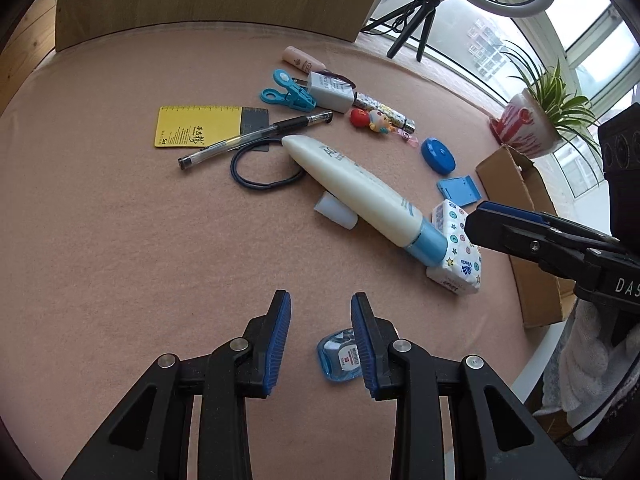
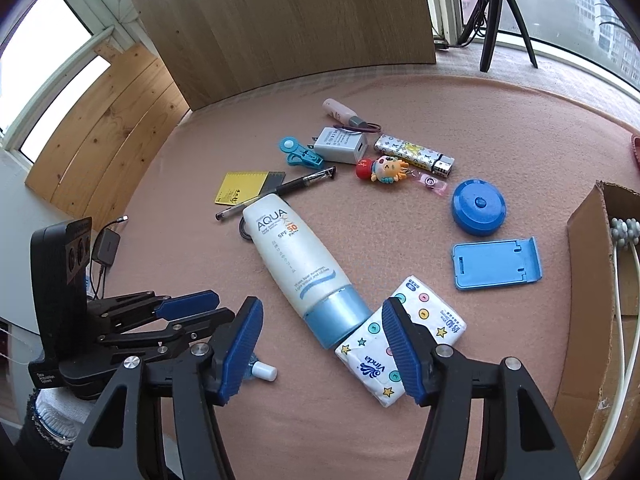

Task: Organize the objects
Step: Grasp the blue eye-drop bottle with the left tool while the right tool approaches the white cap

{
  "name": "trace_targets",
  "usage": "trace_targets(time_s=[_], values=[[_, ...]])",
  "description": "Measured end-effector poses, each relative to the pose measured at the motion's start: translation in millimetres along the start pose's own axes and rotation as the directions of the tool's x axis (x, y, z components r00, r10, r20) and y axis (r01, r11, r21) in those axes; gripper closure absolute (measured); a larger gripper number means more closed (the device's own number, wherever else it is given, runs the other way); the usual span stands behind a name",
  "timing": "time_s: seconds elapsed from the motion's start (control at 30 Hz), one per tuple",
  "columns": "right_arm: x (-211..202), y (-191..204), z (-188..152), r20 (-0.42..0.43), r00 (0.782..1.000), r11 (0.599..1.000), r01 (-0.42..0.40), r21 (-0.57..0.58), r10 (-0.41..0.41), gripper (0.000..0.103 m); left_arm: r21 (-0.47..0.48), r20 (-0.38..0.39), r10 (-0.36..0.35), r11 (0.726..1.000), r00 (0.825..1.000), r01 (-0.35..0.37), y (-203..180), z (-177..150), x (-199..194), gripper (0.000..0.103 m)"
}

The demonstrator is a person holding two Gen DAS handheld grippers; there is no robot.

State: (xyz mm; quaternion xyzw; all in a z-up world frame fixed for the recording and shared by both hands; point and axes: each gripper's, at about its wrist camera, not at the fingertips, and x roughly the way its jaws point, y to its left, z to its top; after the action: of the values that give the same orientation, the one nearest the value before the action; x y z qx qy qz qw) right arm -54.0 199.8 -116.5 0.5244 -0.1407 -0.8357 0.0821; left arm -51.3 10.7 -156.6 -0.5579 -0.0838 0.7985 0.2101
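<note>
I hang my right gripper [image 2: 322,344], jaws apart and empty, over the near tube [image 2: 298,260] cap and tissues [image 2: 400,344], the box [image 2: 592,280] waiting right, while my left gripper [image 1: 320,340] idles, narrowly parted.

You are working over a tabletop [image 2: 500,120] covered in matt, felt-like pink cloth. The sunscreen tube [image 2: 294,252] is smooth white plastic with a satin blue cap. The tissue pack [image 2: 424,312] wears a glossy printed film wrapper. Your fingers [image 2: 242,344] carry ribbed blue rubbery pads on matt black plastic with bright metal rivets. On the far side, the lighter [image 2: 414,154] looks shiny. The box [image 2: 588,280] on the right is rough brown cardboard, and the back panel [image 2: 280,20] is matt wood grain.
</note>
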Motion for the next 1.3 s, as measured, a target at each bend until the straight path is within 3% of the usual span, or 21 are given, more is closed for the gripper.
trace_targets(time_s=[0.1,0.3,0.47,0.57,0.63,0.77,1.1,1.3], values=[[4.7,7.2,1.8,-0.008,1.0,1.0,-0.006,-0.024,0.005,0.048,-0.007,-0.01,-0.02,1.0,1.0,0.02,-5.0,-6.6,0.0,0.069],[13.0,5.1,9.0,-0.026,1.0,0.999,0.006,-0.038,-0.007,0.048,0.073,-0.013,-0.008,0.997,1.0,0.008,-27.6,-15.7,-0.8,0.069],[8.8,-2.8,7.7,-0.035,0.999,1.0,-0.018,-0.015,0.017,0.048,0.2,-0.011,0.07,0.977,0.997,-0.066,-39.3,-24.8,3.8,0.065],[7.0,-1.3,4.4,-0.048,0.997,0.998,-0.056,-0.009,0.056,0.048,0.22,-0.005,0.07,0.973,0.998,-0.067,-39.9,-25.9,6.0,0.064],[7.9,1.9,3.1,-0.053,0.996,0.997,-0.072,-0.008,0.072,0.049,0.217,-0.01,0.082,0.973,0.997,-0.078,-39.1,-25.9,10.2,0.064],[16.1,8.1,1.6,-0.087,0.989,0.992,-0.122,0.009,0.122,0.062,0.203,-0.026,0.07,0.977,0.997,-0.063,-37.3,-30.4,18.3,0.064],[51.9,21.4,2.7,-0.19,0.966,0.984,-0.177,0.018,0.177,0.066,0.148,0.004,0.07,0.986,0.998,-0.069,-25.7,-29.0,13.3,0.064],[70.6,14.6,8.7,-0.178,0.98,0.996,-0.08,0.026,0.084,0.068,0.07,0.025,0.092,0.993,0.995,-0.094,-1.1,-24.1,4.2,0.064]])
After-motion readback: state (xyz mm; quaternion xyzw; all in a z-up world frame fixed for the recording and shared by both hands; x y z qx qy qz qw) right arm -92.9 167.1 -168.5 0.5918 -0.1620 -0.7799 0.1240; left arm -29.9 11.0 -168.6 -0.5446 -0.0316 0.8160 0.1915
